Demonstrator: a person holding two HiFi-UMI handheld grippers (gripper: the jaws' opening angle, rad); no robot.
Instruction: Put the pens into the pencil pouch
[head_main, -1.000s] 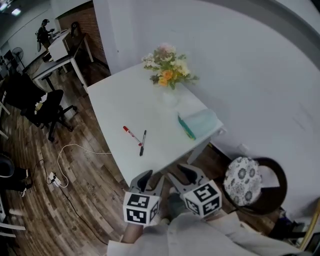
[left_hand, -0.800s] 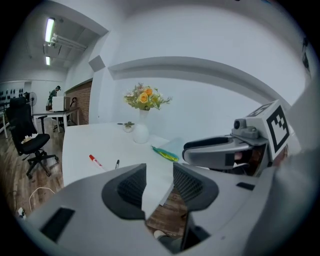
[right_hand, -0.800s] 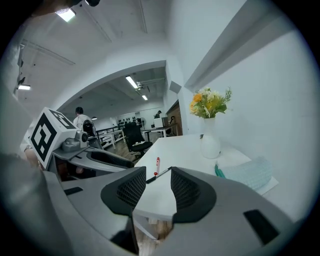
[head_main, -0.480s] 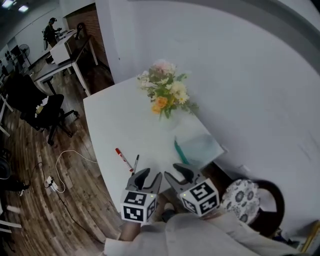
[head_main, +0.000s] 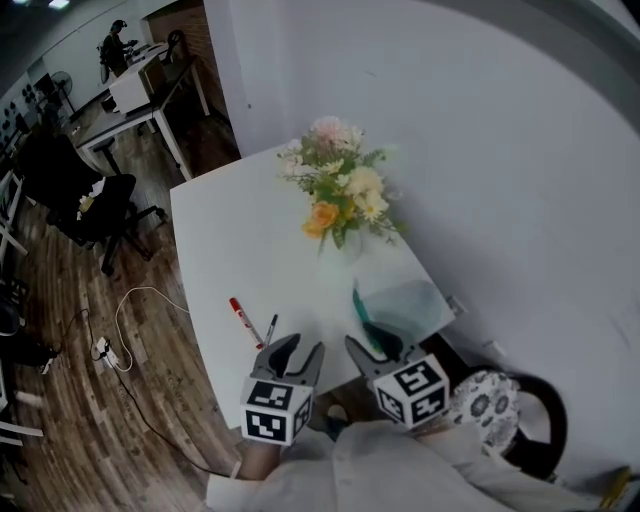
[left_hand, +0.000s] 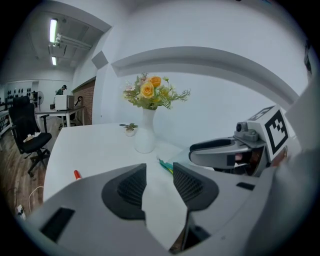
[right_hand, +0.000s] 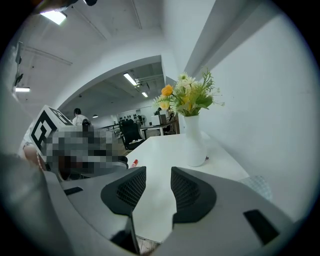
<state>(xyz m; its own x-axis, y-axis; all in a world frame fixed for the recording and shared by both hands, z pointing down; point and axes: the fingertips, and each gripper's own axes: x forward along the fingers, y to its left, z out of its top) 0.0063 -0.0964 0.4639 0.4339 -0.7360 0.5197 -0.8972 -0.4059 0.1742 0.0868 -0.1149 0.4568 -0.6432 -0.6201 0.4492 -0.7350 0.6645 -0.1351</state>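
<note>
- The left gripper (head_main: 293, 356) hovers at the near edge of the white table (head_main: 235, 240). In its own view the left gripper (left_hand: 160, 181) has its jaws apart, with only bare tabletop showing in the gap.
- The right gripper (head_main: 380, 352) is just beside it, also at the table's near edge. In the right gripper view its jaws (right_hand: 152, 187) are likewise spread and hold nothing.
- A red pen (head_main: 240, 318) and a black pen (head_main: 270, 329) lie flat on the table close together, just ahead of the left gripper. Their near ends angle toward each other; whether they touch cannot be told.
- The pencil pouch (head_main: 405, 303), translucent pale teal with a green zipper edge, lies flat near the table's right front corner, just ahead of the right gripper and apart from the pens.
- A white vase (left_hand: 145, 134) of orange, pink and cream flowers (head_main: 345, 190) stands upright beyond the pouch.
- A small potted plant (left_hand: 130, 129) sits behind the vase.
- A black office chair (head_main: 95, 205) stands on the wooden floor (head_main: 90, 400), well apart from the table.
</note>
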